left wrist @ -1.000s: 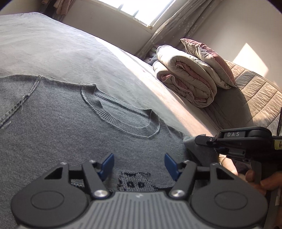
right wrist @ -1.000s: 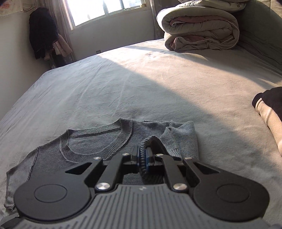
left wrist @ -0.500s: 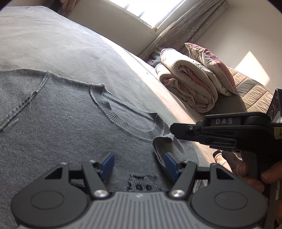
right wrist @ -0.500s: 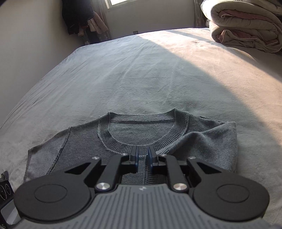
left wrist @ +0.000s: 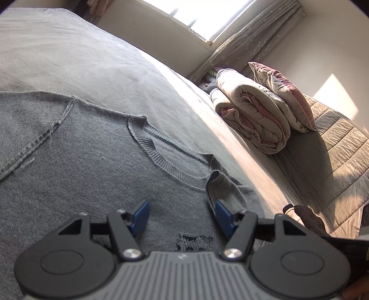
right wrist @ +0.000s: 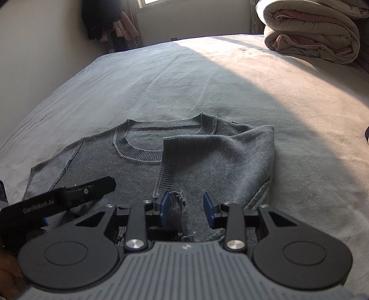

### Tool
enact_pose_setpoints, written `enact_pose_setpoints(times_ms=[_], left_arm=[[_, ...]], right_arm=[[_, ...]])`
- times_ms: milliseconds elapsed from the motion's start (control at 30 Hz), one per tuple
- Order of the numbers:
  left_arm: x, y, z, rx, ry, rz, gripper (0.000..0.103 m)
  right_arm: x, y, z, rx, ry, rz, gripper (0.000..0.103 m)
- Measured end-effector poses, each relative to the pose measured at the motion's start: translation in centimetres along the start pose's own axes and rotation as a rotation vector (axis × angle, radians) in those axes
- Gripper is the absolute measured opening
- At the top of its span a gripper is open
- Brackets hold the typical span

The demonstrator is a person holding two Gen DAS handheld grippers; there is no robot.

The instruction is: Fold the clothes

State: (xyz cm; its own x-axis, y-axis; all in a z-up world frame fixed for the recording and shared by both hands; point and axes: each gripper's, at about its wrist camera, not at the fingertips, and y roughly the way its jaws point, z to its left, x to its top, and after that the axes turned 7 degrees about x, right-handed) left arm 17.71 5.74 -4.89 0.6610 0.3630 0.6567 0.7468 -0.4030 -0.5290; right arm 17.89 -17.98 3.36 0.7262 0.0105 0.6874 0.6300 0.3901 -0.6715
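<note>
A grey knit sweater (right wrist: 92, 166) lies front up on the bed, and its ribbed collar (left wrist: 161, 154) faces the window. One sleeve (right wrist: 219, 157) is folded across the chest. My right gripper (right wrist: 186, 204) is low over that sleeve's end with its jaws opening. The frayed cuff (right wrist: 177, 205) stands between the blue pads and leans on the left one, but nothing pinches it. My left gripper (left wrist: 182, 217) hovers open over the chest with only flat knit beneath. Seen side-on in the right wrist view, the left gripper (right wrist: 108, 184) is just left of the right one.
The grey bedsheet (right wrist: 207, 80) stretches far beyond the sweater. A rolled duvet (left wrist: 253, 115) and a pillow (left wrist: 283, 92) sit at the head by a quilted cover (left wrist: 334, 143). A dark garment (left wrist: 306, 217) lies right of the sweater. Dark clothes (right wrist: 101, 18) hang in the far corner.
The right gripper carried the sleeve cuff leftwards over the chest, sank, and parted its jaws. The sleeve now lies folded over the body. The left gripper stayed open and almost still.
</note>
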Motion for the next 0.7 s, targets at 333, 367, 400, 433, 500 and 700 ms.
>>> enact_pose_setpoints(times_ms=[333, 367, 400, 433, 500, 700], left_arm=[[-0.1, 0.0, -0.1, -0.002, 0.008, -0.005, 0.063], [-0.2, 0.0, -0.2, -0.001, 0.009, -0.005, 0.063], [-0.2, 0.1, -0.2, -0.001, 0.011, -0.006, 0.063], [-0.2, 0.1, -0.2, -0.001, 0.014, -0.007, 0.064], [-0.2, 0.0, -0.3, 0.0, 0.017, -0.008, 0.063], [-0.2, -0.2, -0.6, -0.024, 0.024, -0.007, 0.063]], right_arm=[[-1.1, 0.8, 1.8, 0.046, -0.051, 0.003, 0.005], [-0.8, 0.8, 1.7, 0.07, -0.019, -0.004, 0.005], [-0.6, 1.0, 1.7, 0.087, 0.001, -0.002, 0.005], [-0.6, 1.2, 1.7, 0.092, 0.004, 0.003, 0.006], [-0.8, 1.6, 1.7, 0.091, 0.01, 0.036, 0.013], [-1.5, -0.4, 1.1, 0.097, 0.045, 0.013, 0.024]])
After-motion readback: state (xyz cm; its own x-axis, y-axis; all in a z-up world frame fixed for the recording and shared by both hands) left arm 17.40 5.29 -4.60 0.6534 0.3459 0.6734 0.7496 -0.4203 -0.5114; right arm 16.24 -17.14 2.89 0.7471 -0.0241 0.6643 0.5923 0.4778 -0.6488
